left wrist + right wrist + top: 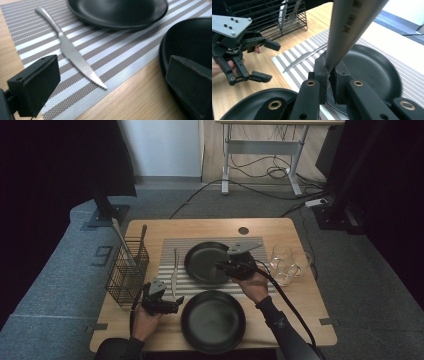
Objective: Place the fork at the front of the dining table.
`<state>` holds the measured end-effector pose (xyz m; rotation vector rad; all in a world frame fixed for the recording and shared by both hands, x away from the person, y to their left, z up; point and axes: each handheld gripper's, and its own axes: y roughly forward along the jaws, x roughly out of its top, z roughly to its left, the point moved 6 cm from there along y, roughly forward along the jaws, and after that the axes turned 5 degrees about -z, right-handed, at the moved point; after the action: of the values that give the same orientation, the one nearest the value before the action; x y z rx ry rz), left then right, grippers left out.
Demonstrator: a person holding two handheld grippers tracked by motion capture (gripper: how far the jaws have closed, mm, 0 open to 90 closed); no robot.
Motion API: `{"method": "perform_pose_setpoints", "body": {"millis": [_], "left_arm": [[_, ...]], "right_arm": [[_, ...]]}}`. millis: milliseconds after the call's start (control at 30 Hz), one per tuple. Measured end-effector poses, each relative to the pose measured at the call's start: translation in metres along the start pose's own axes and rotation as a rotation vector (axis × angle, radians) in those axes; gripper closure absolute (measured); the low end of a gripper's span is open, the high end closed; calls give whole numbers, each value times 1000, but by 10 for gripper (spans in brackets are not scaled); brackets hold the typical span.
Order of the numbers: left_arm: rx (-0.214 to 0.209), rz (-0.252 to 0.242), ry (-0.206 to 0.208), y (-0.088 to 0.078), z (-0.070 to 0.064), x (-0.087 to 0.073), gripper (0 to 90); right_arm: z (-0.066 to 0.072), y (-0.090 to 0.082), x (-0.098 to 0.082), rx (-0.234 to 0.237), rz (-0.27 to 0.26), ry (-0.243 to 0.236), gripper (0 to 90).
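I see the right gripper clenched on a metal utensil handle above the far black plate. Left gripper released, jaws spread; serrated knife lies on the striped placemat just ahead.

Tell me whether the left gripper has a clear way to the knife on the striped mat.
Probably yes. The left gripper stands open with nothing between its jaws, and the knife lies flat on the mat just ahead, clear of both black plates.
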<state>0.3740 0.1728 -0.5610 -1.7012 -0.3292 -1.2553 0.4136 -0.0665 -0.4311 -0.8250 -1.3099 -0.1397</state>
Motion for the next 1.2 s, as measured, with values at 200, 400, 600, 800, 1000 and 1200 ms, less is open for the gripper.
{"method": "perform_pose_setpoints", "body": {"millis": [200,400,600,800,1000,1200], "left_arm": [[17,49,34,7,0,-7,0],[21,79,15,10,4,-13,0],[49,131,19,15,7,-20,0],[66,167,21,18,11,-26,0],[56,181,10,20,11,-29,0],[46,187,-7,21,12,-29,0]], "right_arm": [[-13,-13,-9,-41,8,9,836],[-28,-26,-19,-81,11,29,836],[-41,-38,-30,-118,17,44,836],[-52,-46,-45,-150,35,62,836],[-59,-51,-60,-176,57,79,836],[-64,-50,-76,-195,91,85,836]]}}
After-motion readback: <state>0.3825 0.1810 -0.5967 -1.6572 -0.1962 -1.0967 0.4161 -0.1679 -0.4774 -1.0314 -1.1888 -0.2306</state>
